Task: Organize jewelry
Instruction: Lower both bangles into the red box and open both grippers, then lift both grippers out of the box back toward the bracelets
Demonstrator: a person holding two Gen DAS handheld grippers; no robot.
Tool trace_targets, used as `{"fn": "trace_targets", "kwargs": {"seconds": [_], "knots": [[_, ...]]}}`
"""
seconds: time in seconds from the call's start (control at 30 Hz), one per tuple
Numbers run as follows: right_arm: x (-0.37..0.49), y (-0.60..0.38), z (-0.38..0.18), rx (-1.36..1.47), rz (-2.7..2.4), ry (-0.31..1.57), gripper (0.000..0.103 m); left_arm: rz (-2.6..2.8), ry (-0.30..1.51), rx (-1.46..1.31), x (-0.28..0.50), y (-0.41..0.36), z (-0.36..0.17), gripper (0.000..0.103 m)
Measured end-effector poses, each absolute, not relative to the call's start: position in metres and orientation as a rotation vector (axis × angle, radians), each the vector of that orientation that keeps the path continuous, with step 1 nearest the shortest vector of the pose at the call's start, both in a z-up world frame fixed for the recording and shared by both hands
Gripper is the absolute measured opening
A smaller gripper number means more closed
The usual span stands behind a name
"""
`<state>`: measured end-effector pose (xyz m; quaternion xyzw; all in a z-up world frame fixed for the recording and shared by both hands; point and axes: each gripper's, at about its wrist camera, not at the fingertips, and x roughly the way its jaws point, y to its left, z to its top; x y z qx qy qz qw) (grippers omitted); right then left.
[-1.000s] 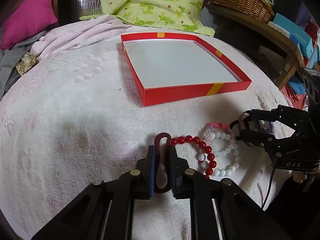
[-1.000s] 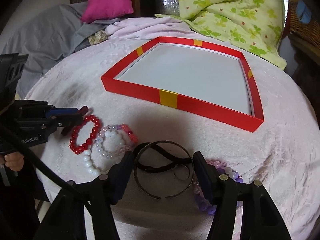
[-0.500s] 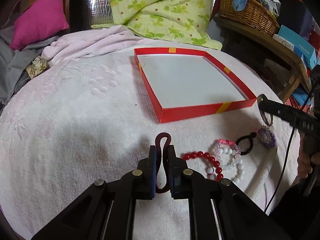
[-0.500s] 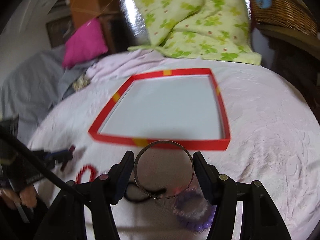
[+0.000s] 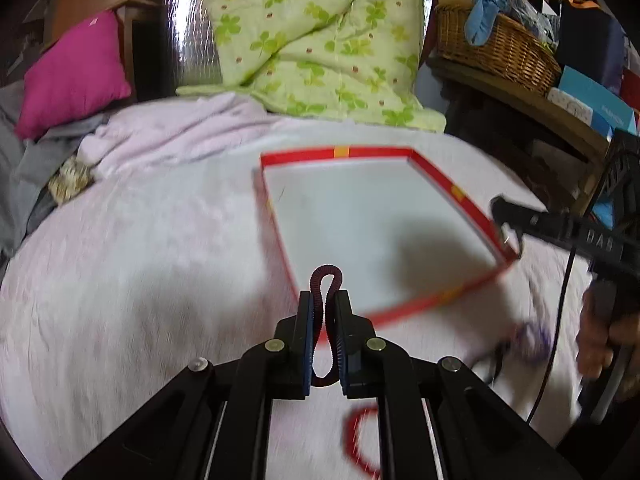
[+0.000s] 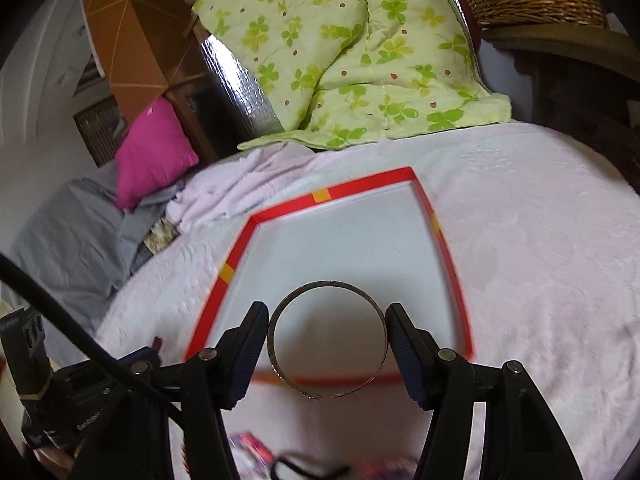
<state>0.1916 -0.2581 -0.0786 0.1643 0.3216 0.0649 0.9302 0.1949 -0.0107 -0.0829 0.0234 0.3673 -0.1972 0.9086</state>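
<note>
Both grippers have lifted off the bed since a second ago and now hang over the near edge of the red tray [image 5: 434, 170]; the beaded pieces they sat among are left behind, low in both views.

Left gripper [image 5: 323, 312]: jaws nearly together, pinching a dark red coiled hair tie [image 5: 326, 278]. The tie is squeezed into a narrow loop that stands up above the fingertips and hangs down between the pads. It is in the air above the near-left corner of the tray.

Right gripper [image 6: 327, 334]: jaws held wide, pressing on the two sides of a thin metal bangle [image 6: 327, 286]. Bangle is an open ring, its gap toward the camera, held above the white floor of the tray.

A red bead bracelet [image 5: 356, 440] lies on the pink blanket [image 5: 140, 260], blurred, below the left gripper. Purple beads [image 5: 536, 338] lie nearer the right hand [image 5: 600, 332].

Tray floor shows only shadow.
</note>
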Motion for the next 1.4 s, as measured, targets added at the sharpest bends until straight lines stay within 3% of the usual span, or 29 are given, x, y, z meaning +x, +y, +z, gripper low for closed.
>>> {"fn": "trace_targets", "kwargs": {"seconds": [0.5,0.57,0.63,0.73,1.07,1.4], "knots": [[0.268,-0.254,-0.124,0.371,0.066,0.822,0.064,-0.371,0.820,0.193,0.253,-0.059,-0.125,0.012],[0.269,-0.259,-0.129,0.389,0.048,0.856,0.064,-0.357,0.821,0.212,0.251,-0.060,-0.128,0.023],[0.267,-0.263,-0.131,0.399,0.031,0.867,0.065,-0.348,0.826,0.230,0.251,-0.061,-0.132,0.042],[0.264,-0.264,-0.130,0.389,0.014,0.890,0.069,-0.343,0.820,0.267,0.247,-0.064,-0.134,0.051],[0.226,-0.310,-0.093,0.473,-0.032,0.749,0.073,-0.306,0.753,0.237,0.240,-0.048,-0.115,0.062],[0.225,-0.325,-0.120,0.599,-0.025,0.852,0.074,-0.263,0.753,0.210,0.236,-0.026,-0.114,0.062]]}}
